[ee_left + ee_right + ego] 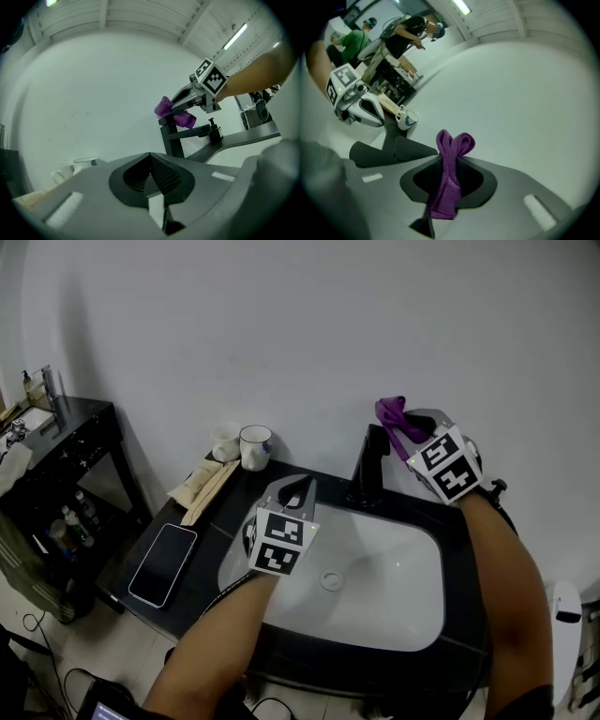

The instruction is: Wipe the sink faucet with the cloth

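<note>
Right gripper (450,159) is clamped on a purple cloth (454,143), a soft, fuzzy strip whose two rounded loops stick out past its jaw tips, with a flat tail behind them. Those loops sit at the top of the black faucet (372,465). Left gripper (150,166), jaws together on nothing, hovers over the white sink (403,601).

Smartphone (162,564): screen up, flat on black counter (220,512), 8 o'clock of head view.
Dark-rimmed white mug (255,447): upright, 11 o'clock.
Plain white cup (225,442): just beside mug, at its 9 o'clock.
Beige packets (199,487): lay between mug and smartphone.
Black side shelf (80,432): 9 o'clock, held bottles (75,517).
</note>
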